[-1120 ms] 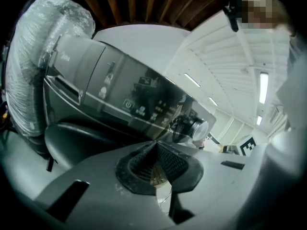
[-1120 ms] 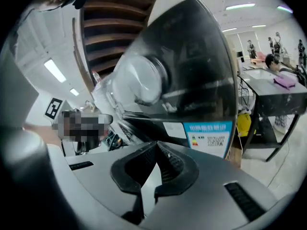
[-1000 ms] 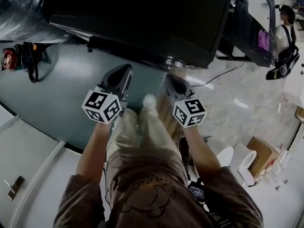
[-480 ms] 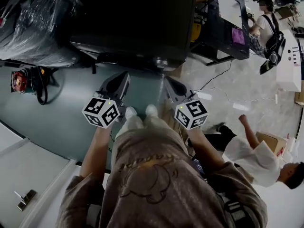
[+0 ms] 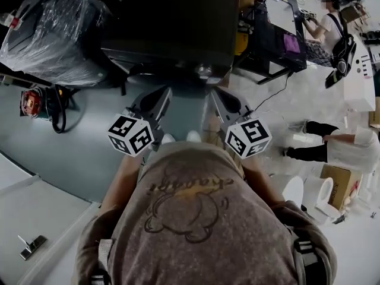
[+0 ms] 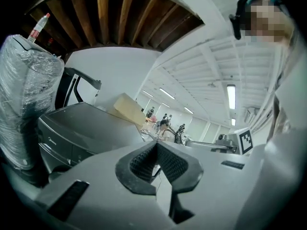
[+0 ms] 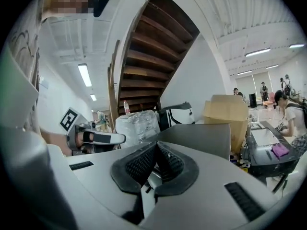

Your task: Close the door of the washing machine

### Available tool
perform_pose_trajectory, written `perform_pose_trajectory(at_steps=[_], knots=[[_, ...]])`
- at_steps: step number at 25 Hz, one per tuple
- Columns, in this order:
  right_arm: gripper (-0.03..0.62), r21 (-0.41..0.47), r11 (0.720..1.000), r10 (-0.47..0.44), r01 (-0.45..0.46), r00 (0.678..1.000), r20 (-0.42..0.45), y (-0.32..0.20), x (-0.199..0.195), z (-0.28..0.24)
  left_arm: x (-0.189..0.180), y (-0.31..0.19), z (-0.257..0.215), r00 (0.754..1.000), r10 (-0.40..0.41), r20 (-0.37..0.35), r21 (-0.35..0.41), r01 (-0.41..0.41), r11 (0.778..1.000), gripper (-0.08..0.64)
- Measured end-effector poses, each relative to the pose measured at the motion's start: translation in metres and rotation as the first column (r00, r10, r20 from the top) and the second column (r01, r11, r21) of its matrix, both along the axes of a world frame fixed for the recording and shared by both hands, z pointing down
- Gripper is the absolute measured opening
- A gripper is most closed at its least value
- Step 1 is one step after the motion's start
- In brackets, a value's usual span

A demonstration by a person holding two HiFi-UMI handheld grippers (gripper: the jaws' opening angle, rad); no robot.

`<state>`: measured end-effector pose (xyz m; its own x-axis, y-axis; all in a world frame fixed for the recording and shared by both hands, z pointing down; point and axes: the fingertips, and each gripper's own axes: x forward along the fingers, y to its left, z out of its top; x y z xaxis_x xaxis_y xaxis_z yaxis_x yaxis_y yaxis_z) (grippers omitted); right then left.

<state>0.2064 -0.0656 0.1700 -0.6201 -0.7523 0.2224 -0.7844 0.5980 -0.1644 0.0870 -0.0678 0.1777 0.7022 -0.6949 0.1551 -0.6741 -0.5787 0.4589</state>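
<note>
Fingers (image 6: 139, 165) of left gripper (image 6: 156, 145): pressed together, empty. Right gripper (image 7: 156, 146): likewise closed on nothing. Washer (image 5: 172, 28): ahead of both fingertips, untouched; door not visible. Handling: find door edge, push with closed tips, steadily, until latched.
</note>
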Motion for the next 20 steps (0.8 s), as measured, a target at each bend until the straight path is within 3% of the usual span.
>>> perform_pose_trajectory(at_steps=[5,13,20], knots=[[-0.002,0.058,0.998,0.013,-0.012,1.000,-0.006,0.008,-0.009,-0.016,-0.012,0.013,-0.015,1.000,0.004,0.006,0.039,-0.004,0.999,0.003],[-0.002,0.112,0.994,0.012,-0.013,1.000,0.014,0.014,-0.016,-0.015,-0.030,0.012,-0.022,0.992,-0.066,0.105,0.194,0.044,0.980,0.003],[-0.002,0.119,0.993,0.017,-0.019,1.000,0.017,0.008,-0.014,-0.001,-0.034,0.012,-0.005,0.988,-0.124,0.097,0.207,0.102,0.973,0.003]])
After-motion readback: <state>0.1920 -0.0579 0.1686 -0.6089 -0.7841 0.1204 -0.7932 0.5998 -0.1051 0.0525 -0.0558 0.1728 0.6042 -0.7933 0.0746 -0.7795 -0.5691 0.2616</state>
